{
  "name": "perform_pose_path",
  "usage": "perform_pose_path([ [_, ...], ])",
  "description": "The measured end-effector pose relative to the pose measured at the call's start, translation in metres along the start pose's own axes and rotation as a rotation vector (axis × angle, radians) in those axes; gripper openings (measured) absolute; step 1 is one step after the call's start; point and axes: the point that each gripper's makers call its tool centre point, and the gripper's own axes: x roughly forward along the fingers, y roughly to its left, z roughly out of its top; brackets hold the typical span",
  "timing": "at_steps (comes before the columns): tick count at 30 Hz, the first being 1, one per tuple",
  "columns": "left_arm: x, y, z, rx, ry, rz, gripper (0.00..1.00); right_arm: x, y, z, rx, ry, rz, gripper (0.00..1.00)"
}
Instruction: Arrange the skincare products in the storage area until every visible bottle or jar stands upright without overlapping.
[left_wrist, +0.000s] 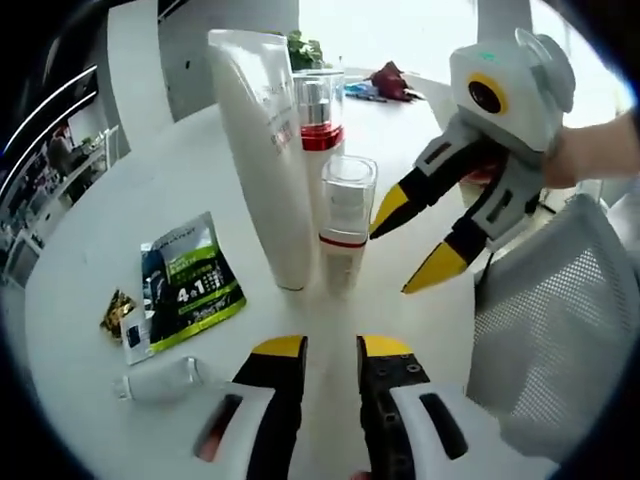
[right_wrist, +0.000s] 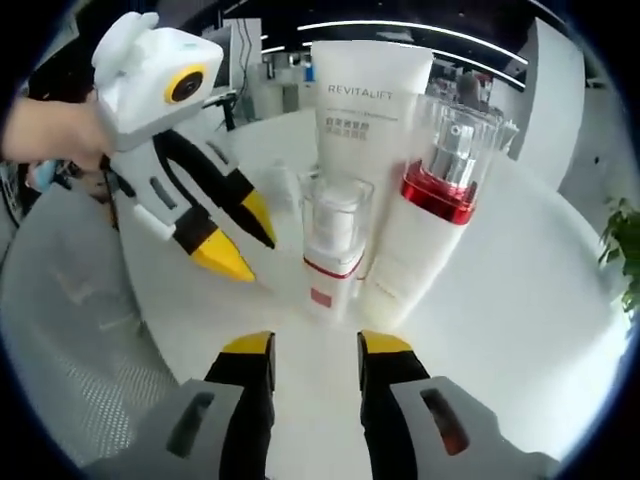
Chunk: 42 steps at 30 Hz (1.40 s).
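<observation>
Three things stand close together on the round white table (left_wrist: 120, 200) – the tall tube (left_wrist: 262, 150), the big pump bottle (right_wrist: 430, 215) and the small pump bottle (left_wrist: 345, 220) – so none tips. A little clear bottle (left_wrist: 160, 380) lies flat by a green packet (left_wrist: 185, 285). The left gripper (left_wrist: 330, 350) and right gripper (right_wrist: 315, 350) are both spread apart, holding nothing.

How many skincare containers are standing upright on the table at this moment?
3: the tall white tube, the red-banded pump bottle behind it, and the small clear-capped bottle in front. A small bottle lies flat nearby.

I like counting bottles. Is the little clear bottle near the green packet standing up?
No, the little clear bottle lies on its side on the white table, beside the green packet.
</observation>
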Motion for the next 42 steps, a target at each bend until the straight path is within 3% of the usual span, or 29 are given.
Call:
perform_pose_path([
  [10,-0.029,0.004,-0.012,-0.077,-0.029,0.054,0.33,-0.016,0.005,0.009,0.008,-0.014,-0.024,0.45],
  [26,-0.082,-0.001,-0.048,-0.238,-0.066,0.103,0.5,-0.036,0.026,0.011,0.011,-0.01,-0.019,0.62],
  [29,-0.096,-0.004,-0.052,-0.267,-0.078,0.124,0.52,-0.042,0.029,0.014,0.039,-0.026,-0.017,0.64],
  [33,-0.116,-0.001,-0.058,-0.332,-0.124,0.154,0.53,-0.052,0.034,0.031,0.129,-0.101,0.003,0.68],
  [38,-0.14,0.009,-0.073,-0.383,-0.151,0.216,0.63,-0.06,0.036,0.04,0.161,-0.132,0.001,0.72],
  [42,-0.157,0.011,-0.081,-0.433,-0.178,0.235,0.64,-0.062,0.041,0.04,0.189,-0.138,0.012,0.76],
])
